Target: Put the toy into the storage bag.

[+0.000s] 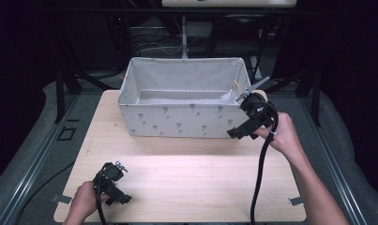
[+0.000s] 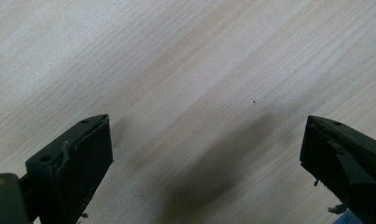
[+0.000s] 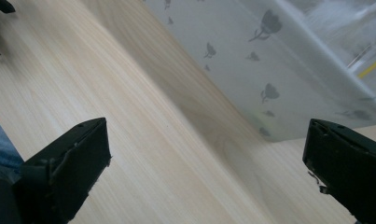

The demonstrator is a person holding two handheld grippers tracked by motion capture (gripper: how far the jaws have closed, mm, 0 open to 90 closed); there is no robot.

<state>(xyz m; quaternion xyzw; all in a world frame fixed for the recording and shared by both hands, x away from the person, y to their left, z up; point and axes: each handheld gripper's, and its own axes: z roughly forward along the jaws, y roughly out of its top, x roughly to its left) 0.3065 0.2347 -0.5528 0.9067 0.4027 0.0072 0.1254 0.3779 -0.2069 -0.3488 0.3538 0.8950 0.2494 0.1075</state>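
While my right gripper hangs spread and empty by its front right corner, the soft grey fabric bin, tulip-printed and rectangular, sits at the table's far edge. Long axis runs left-right. My left gripper, also spread, rests on pale grained wood.

A wooden table is lying under the left gripper and the right gripper. A tape piece is sticking just left of the left gripper. Black cables are hanging far beyond the right gripper.
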